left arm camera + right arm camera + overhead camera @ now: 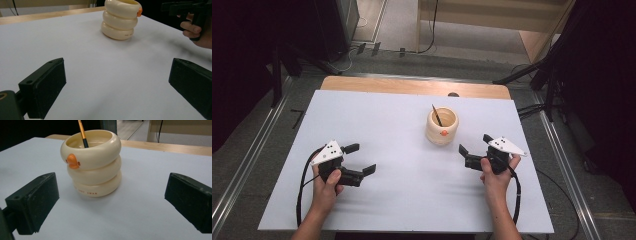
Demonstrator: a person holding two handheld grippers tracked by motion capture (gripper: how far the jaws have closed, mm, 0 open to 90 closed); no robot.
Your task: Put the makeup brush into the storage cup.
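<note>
the cup (442, 126), a cream pot of three stacked rings with an orange beak on its front, stands upright on the white table (377, 120), toward the far side and right of middle. a pen (437, 115) leans inside it, tip up toward the far left rim.

the right gripper (472, 148) sits just right of the cup and a little nearer the person, jaws spread wide and aimed at it; in the right gripper view the cup stands between the jaws but farther off, not touched. the left gripper (361, 158) is well left of the cup and nearer the person, jaws also spread, holding nothing.

this looks like the approach step, before any grasp. the next move likely calls for the right gripper to ease forward around the cup or rise toward the pen without tipping the cup.

the table is bare all around the cup, with open room on every side; its far edge lies near behind the cup, the right edge well beyond the right gripper.
</note>
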